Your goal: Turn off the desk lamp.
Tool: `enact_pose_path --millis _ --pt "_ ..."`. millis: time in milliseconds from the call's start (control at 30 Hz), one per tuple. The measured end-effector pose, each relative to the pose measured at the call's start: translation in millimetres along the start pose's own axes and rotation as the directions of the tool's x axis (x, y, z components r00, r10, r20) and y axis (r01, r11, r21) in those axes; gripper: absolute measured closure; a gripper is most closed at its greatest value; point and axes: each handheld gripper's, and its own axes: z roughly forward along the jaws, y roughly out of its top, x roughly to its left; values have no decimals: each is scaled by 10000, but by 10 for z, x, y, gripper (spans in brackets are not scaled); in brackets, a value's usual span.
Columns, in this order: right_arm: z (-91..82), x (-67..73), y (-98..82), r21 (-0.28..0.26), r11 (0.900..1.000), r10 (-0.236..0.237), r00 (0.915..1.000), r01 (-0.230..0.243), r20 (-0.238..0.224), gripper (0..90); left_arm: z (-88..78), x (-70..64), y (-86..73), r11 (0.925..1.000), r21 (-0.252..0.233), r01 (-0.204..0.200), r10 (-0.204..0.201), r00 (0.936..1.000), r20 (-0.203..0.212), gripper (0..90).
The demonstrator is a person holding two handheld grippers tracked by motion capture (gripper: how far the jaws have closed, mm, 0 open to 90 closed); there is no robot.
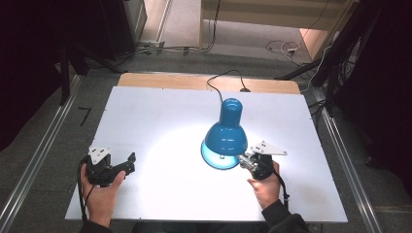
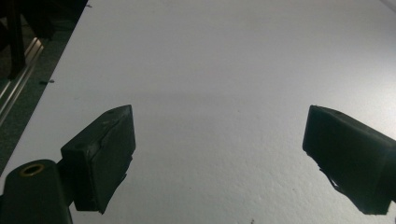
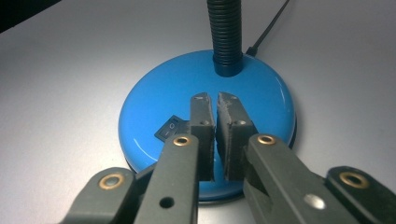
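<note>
A blue desk lamp was seen lit at the centre right of the high view, its shade casting a bright pool on the white table. In the right gripper view, the right gripper was held with its jaws pressed together on nothing, poised over the lamp's round blue base, with a black rocker switch just left of the tips. The switch appeared to be the step in hand: it would best be pressed squarely with the closed tips, gently, so the base was not slid. The ribbed black neck rose at the top centre, close enough to be bumped. The left gripper, at the lower left of the high view, was held wide open over bare table, well apart. A black power cord trailed away toward the upper centre.
</note>
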Motion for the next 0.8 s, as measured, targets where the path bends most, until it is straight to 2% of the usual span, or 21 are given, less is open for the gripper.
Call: enact_pose_path --millis 167,267,367,800 --pt "49 28 0 -7 10000 -6 9998 6 -202 878 -3 7 0 10000 -12 -7 7 10000 15 103" --pt "75 19 -2 -25 9995 318 9989 -319 -353 878 -6 10 1 10000 -37 24 -24 10000 20 103" --pt "82 20 -10 -63 9992 399 9983 -402 -421 878 -8 15 2 10000 -22 29 -29 10000 17 103" --pt "82 7 -57 -52 9995 309 9989 -311 -357 878 -18 27 1 10000 -53 36 -36 10000 28 103"
